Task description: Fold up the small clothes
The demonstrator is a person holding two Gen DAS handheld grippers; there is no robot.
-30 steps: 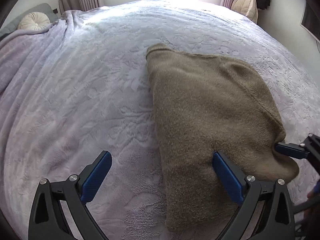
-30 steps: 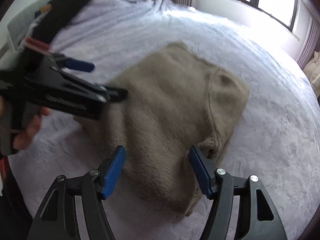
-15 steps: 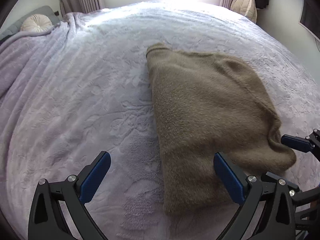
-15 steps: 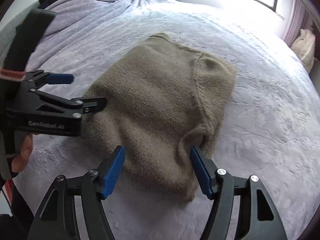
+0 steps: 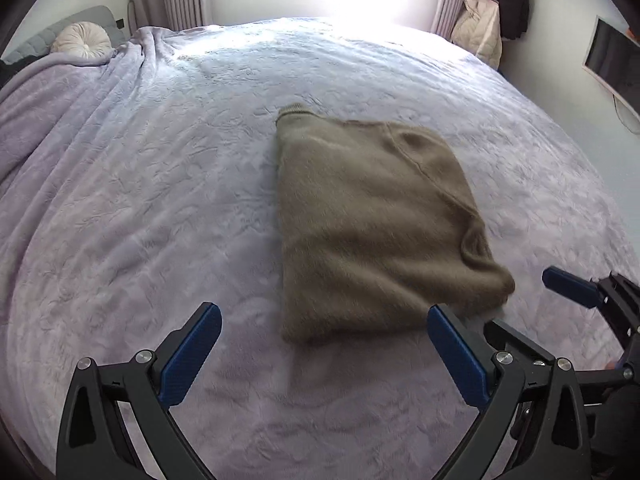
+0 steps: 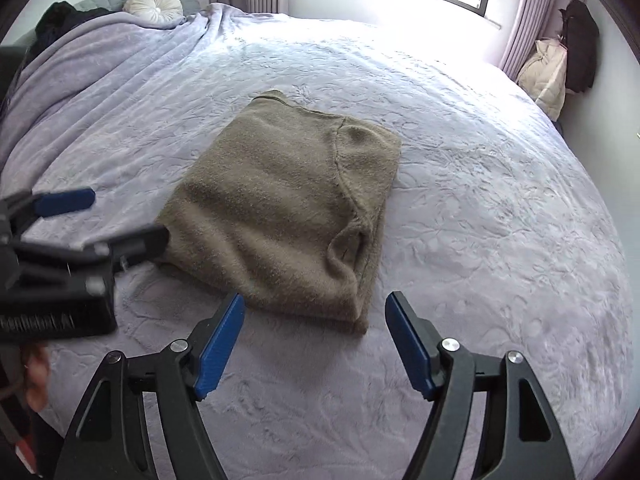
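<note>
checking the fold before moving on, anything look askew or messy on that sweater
Mostly tidy. The brown sweater lies folded flat on the bed, but its near right corner is bunched into a loose rumpled fold rather than flat.

Folded sweater (image 5: 372, 224) on blanketed bed (image 5: 140, 208)

Honestly nothing readable here. There's white lettering on the side of the left gripper (image 6: 120, 220), lower left of the right wrist view, but it's way too blurry.
</note>
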